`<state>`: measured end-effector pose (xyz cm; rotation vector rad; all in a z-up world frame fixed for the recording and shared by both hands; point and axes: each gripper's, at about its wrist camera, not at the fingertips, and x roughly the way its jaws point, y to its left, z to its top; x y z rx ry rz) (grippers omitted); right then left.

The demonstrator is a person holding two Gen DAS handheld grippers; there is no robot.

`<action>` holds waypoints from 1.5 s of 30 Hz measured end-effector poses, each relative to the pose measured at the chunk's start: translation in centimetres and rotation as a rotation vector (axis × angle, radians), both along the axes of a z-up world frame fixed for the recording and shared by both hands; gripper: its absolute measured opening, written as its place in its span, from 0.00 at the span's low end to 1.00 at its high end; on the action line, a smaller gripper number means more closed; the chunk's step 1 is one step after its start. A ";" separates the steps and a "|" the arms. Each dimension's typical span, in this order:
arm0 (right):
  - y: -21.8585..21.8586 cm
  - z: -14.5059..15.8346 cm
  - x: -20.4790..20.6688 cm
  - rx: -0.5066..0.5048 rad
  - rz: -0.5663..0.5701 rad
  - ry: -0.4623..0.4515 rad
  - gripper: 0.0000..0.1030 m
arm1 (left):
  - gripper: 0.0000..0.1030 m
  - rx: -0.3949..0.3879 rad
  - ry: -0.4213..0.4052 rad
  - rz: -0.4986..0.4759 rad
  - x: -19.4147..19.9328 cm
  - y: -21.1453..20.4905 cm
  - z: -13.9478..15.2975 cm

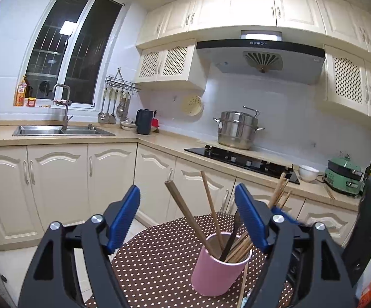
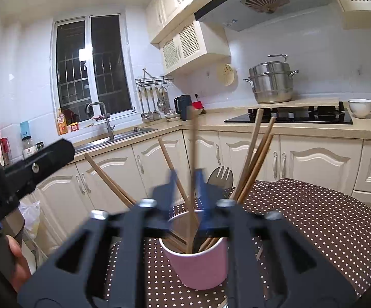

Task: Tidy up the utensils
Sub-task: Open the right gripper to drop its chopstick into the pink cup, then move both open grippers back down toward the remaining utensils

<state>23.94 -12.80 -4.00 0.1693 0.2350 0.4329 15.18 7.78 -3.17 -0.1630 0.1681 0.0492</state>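
Left gripper (image 1: 188,220): jaws spread, nothing between the pads; stands clear beside the cup.
Right gripper (image 2: 185,179): blurred, jaws parted around one upright chopstick (image 2: 192,169), pads apparently off it, judged a release.
Pink cup (image 2: 198,264): upright on dotted table (image 2: 313,218), holding chopsticks and a fork (image 2: 220,177).

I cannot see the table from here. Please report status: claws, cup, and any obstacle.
Left claw open, empty. Right claw open, blurred, chopstick upright between its pads. Pink cup upright on dotted cloth, holding chopsticks and fork. No obstacle seen.
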 end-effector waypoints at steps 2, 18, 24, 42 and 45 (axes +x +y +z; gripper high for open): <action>-0.4 0.4 -0.9 0.014 -0.014 -0.025 0.61 | 0.73 0.008 0.009 0.002 -0.4 0.1 0.1; -2.7 3.1 -5.6 0.034 -0.044 -0.064 0.63 | 0.76 0.092 0.041 0.018 -3.9 -1.0 1.9; -4.3 2.9 -7.0 0.045 -0.074 -0.042 0.66 | 0.77 0.113 0.048 0.015 -4.9 -1.8 2.2; -9.7 -0.3 -8.2 0.072 -0.164 0.080 0.69 | 0.77 0.182 0.157 -0.041 -4.7 -5.4 0.5; -10.5 -1.3 -8.0 0.072 -0.181 0.114 0.69 | 0.77 0.193 0.220 -0.068 -3.8 -6.1 -0.6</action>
